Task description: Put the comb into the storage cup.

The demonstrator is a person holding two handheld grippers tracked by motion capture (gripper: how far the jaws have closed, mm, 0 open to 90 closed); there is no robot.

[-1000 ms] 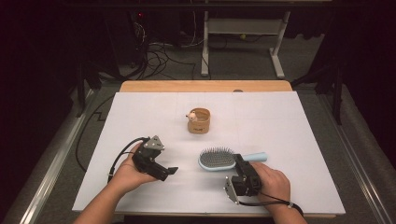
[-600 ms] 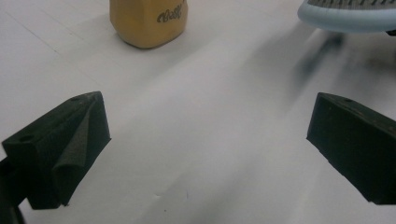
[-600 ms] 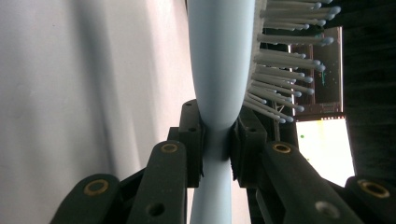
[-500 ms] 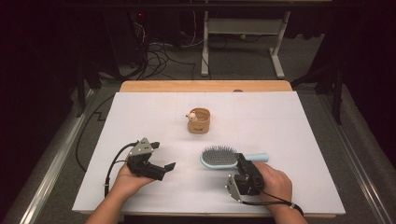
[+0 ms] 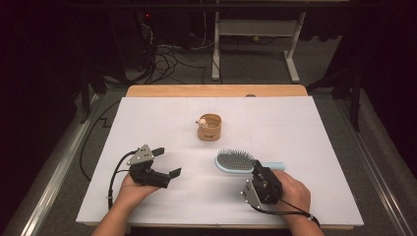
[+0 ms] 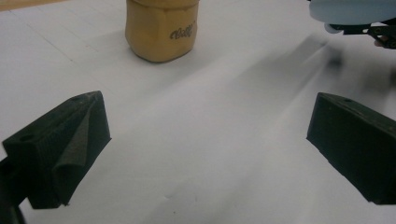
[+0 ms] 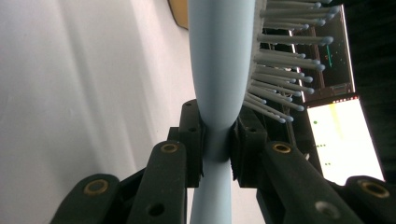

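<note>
Near right on desk [image 5: 324, 147]: right tool [image 5: 257, 173] clamped on blue hairbrush [image 5: 236, 161] neck; near left, left tool [image 5: 166, 162] wide open, holding nothing.

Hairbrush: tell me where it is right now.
In the high view the hairbrush sits right of centre, clamped at its neck by the right gripper, just nearer than the tan cup.
</note>
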